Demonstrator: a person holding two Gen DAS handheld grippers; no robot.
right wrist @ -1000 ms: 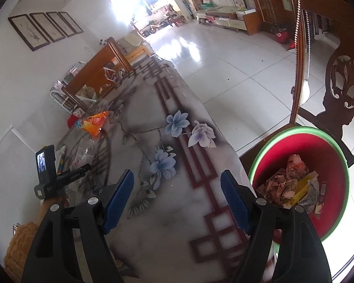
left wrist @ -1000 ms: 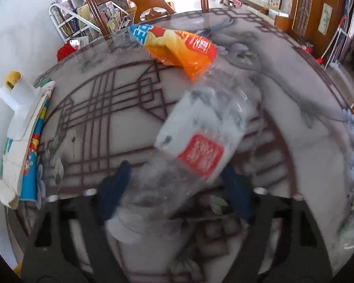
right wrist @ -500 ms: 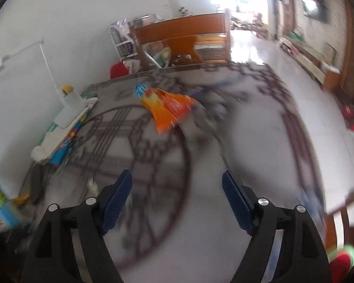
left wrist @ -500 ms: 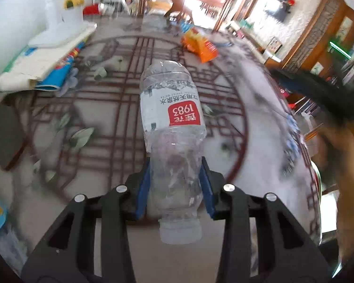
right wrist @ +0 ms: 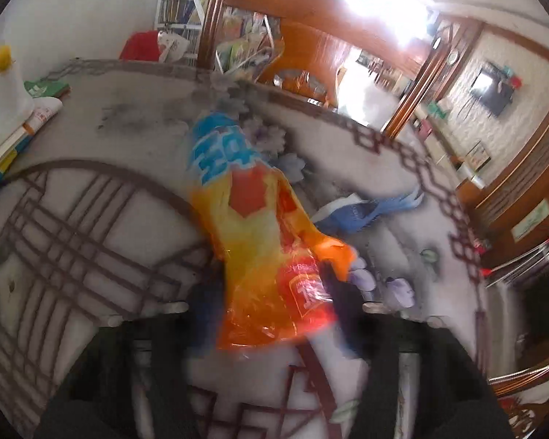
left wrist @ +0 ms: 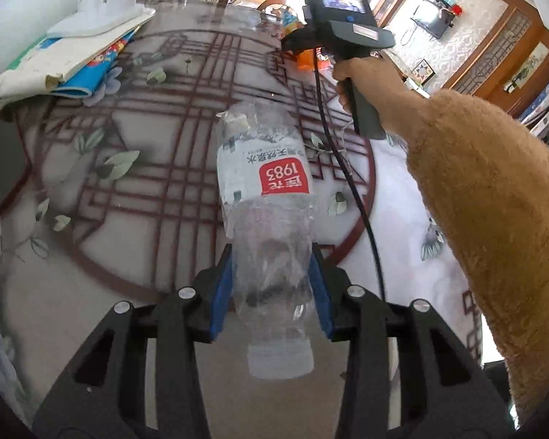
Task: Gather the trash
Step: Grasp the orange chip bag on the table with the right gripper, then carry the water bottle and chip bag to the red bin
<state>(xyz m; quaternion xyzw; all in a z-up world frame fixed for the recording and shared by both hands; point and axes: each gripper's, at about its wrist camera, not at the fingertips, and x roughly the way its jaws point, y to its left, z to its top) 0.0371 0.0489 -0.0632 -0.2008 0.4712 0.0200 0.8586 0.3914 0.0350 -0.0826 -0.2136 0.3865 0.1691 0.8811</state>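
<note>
2 tools at work over a patterned bench (left wrist: 146, 219).

Clamped in the left tool (left wrist: 271, 285), jaws just closed in on both flanks: a crumpled clear bottle (left wrist: 265, 183). Held clear of the bench, white cap (left wrist: 280, 360) toward the camera, base pointing away, red and white label marked 1983 upside down.

Further back in the left view, gripped in a hand (left wrist: 366, 73) below a fuzzy tan sleeve (left wrist: 494, 201): the right tool's handle, small screen lit, black cable hanging down across the bench.

From the right wrist, heavily blurred: an orange, yellow and blue snack bag (right wrist: 260, 226) lying lengthwise between the blue pads of the right tool (right wrist: 274, 303), jaws just closing around it. Pads right at the bag's edges; too smeared to tell actual pressing from mere flanking. Bag near the bench's far end, blue end away from the camera.

Just beside the bag, to its right: a blue wrapper (right wrist: 358, 212) flat on the bench.

At the bench's left edge: stacked books (left wrist: 73, 58). Beyond the far end: a wooden chair (right wrist: 292, 22).
</note>
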